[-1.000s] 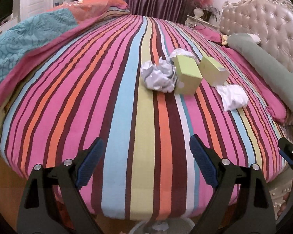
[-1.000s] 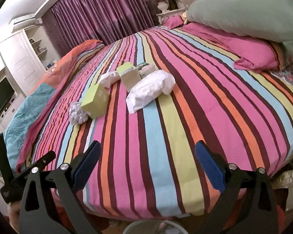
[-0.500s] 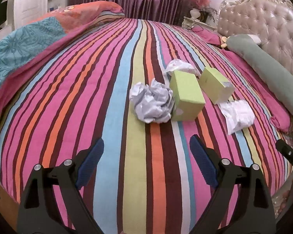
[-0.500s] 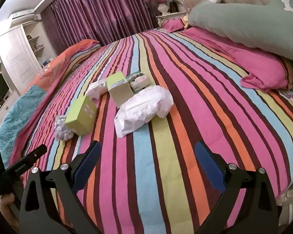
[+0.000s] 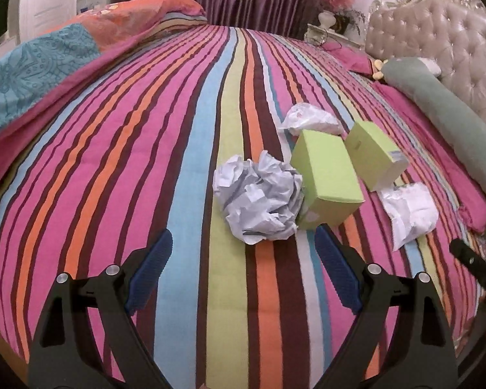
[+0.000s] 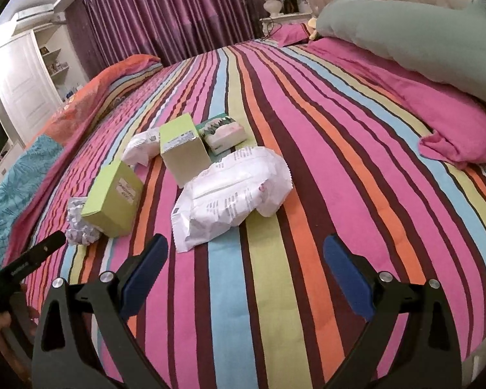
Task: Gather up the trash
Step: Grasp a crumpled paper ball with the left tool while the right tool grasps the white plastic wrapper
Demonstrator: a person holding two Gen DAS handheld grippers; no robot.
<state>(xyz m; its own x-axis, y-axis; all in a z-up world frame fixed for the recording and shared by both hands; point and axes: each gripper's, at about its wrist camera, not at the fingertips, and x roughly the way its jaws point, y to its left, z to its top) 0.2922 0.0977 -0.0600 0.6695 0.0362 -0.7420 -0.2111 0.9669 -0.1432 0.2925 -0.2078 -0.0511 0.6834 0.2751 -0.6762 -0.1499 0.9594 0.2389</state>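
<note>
Trash lies in a cluster on the striped bedspread. A crumpled paper ball sits just beyond my open left gripper, with a green box touching its right side. Behind them are a second green box, a white wrapper and another crumpled white piece. In the right wrist view my right gripper is open, just short of a large white plastic packet. Beyond it lie the green boxes, a tissue pack and the paper ball.
A grey-green bolster and pink pillow lie along the tufted headboard at right. A folded orange and teal quilt lies at the far left. Purple curtains and a white wardrobe stand behind the bed.
Both grippers have moved forward over the bed edge toward the trash, which now looks larger and nearer. The jaws have stayed open throughout.
</note>
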